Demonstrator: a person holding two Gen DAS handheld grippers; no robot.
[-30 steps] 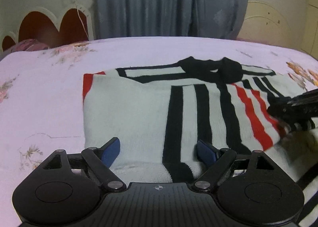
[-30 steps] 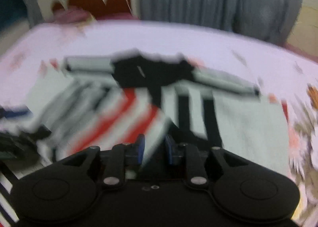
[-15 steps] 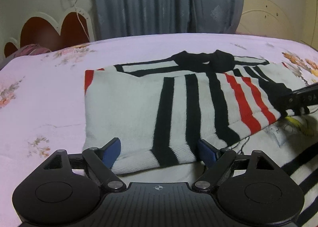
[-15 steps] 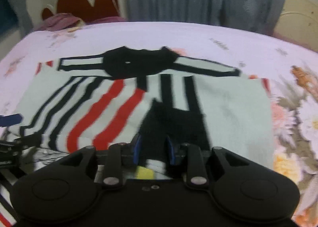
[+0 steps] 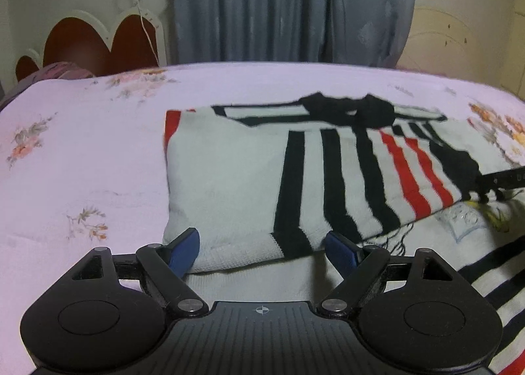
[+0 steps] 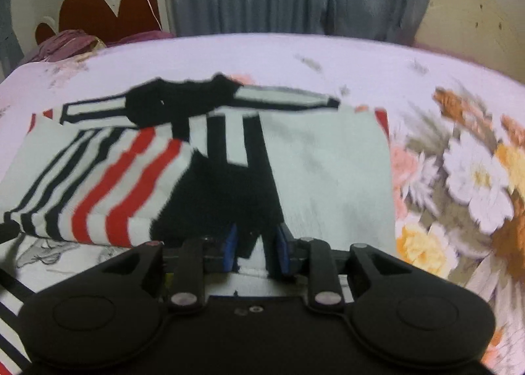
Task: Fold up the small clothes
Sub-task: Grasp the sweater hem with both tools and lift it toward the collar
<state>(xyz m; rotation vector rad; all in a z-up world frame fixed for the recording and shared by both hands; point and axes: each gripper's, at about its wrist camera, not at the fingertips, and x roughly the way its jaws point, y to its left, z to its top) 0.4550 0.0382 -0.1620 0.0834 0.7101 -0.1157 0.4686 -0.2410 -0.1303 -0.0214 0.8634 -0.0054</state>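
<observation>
A white knit sweater point(image 5: 229, 178) with black and red stripes lies folded on the bed, also seen in the right wrist view point(image 6: 328, 171). Its striped sleeve point(image 6: 115, 184) is laid across the body and ends in a black cuff point(image 6: 223, 191). My right gripper point(image 6: 255, 248) is at the cuff's near edge, its pads set narrow with the black fabric between them. In the left wrist view one of its fingers point(image 5: 502, 178) reaches the cuff point(image 5: 459, 161) from the right. My left gripper point(image 5: 262, 248) stands wide open, with the sweater's near hem lying loose between its fingers.
The pink floral bedsheet point(image 5: 82, 152) spreads to the left and beyond the sweater. Another garment with a cartoon print and stripes point(image 5: 466, 220) lies under the sweater at the near right. A red headboard point(image 5: 88, 43) and grey curtains point(image 5: 288, 4) stand behind the bed.
The left gripper has drawn back, so the sweater's hem sits farther out between its fingers. The right gripper's view has steadied and shifted right, its pads a little farther apart on the cuff.
</observation>
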